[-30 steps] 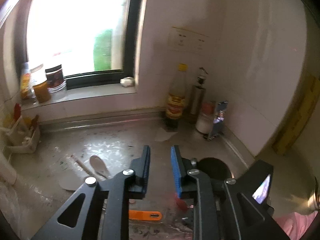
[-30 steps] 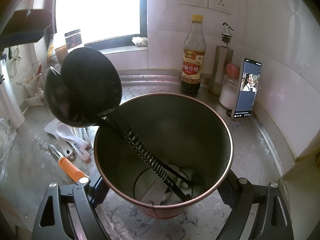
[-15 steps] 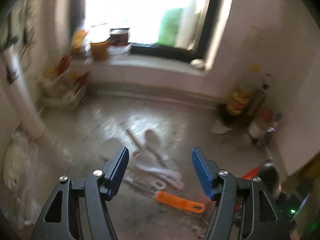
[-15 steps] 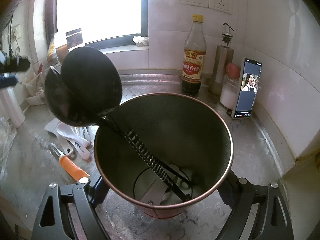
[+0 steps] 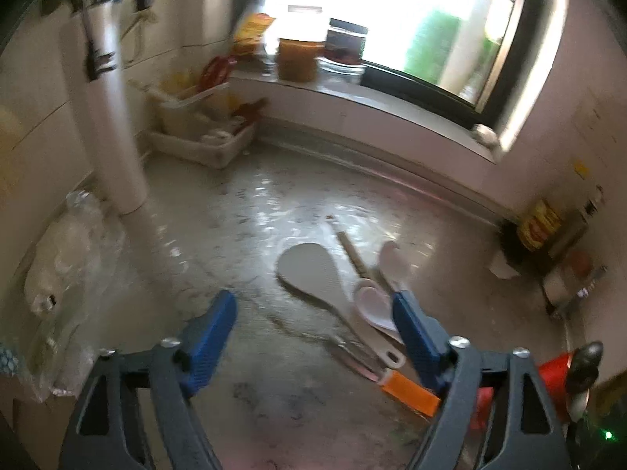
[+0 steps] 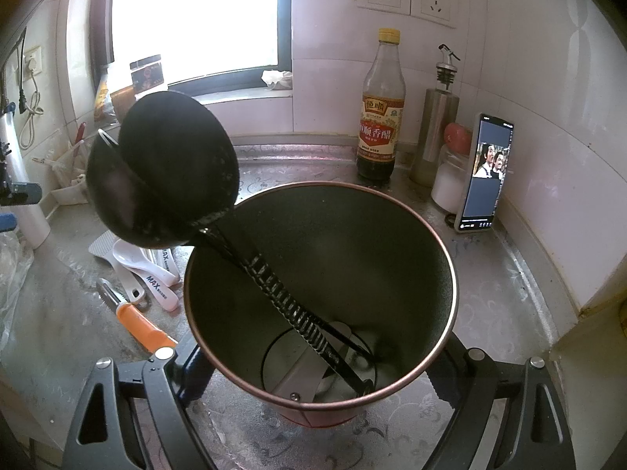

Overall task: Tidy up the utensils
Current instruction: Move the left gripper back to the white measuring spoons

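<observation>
**A:** Utensils lay loose on the counter just ahead of your left gripper; its jaws had just been opening and stood wide, with nothing between the pads; how would you have gone in from there?

**B:** You had a grey rice paddle, two white spoons, a chopstick and an orange-handled peeler overlapping one another; I judged the paddle the easiest pick, since its blade lay clear on the near-left edge of the heap; you would have wanted one pad on each side of a single handle, so that the neighbours were not dragged along.

**A:** And your other hand?

**B:** Your right gripper was closed on the red-rimmed utensil bucket, a finger on each side of its lower wall; it stood upright on the counter beside the heap; keeping it steady was the whole job there.

**A:** What did the bucket hold?

**B:** It held two black ladles, handles down on the bottom and bowls leaning out over the left rim; a flat grey piece lay at the bottom, which I could not identify; most of the room inside was free; the white basket in the far corner held odds and ends too blurred to name.
</observation>
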Available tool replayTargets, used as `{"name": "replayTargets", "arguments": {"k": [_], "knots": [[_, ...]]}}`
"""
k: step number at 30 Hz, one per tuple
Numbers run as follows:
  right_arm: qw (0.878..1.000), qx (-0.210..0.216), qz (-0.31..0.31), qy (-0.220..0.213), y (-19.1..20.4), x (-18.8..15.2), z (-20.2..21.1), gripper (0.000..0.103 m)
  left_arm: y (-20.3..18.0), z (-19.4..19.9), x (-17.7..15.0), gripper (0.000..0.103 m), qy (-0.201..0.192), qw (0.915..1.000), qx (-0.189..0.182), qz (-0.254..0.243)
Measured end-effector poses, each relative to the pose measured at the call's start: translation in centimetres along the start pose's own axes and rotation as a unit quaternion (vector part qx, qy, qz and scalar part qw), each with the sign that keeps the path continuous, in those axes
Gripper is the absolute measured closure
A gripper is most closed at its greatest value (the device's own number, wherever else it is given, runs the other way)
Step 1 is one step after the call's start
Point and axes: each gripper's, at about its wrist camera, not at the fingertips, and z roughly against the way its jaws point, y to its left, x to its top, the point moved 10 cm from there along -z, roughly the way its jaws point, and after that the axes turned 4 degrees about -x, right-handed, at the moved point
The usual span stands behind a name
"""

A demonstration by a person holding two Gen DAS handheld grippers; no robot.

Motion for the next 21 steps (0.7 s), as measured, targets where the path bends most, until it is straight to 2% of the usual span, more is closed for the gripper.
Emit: {"name": "replayTargets", "arguments": {"k": [7, 11, 21], "knots": [[1.000, 0.000, 0.000, 0.000, 0.0, 0.0, 0.0, 0.013, 3.9, -0.4, -0.2, 0.013, -0.006, 0.9981, 0.022, 0.056], [1.000, 0.000, 0.000, 0.000, 0.0, 0.0, 0.0, 0.013, 5.6, -1.9, -0.9, 0.006, 0.010, 0.9962, 0.029, 0.081], [1.000, -0.003, 0.000, 0.001, 0.0, -0.1, 0.0, 0.013, 7.6, -5.5, -2.2, 0.006, 0.048, 0.9901, 0.003, 0.132]]}}
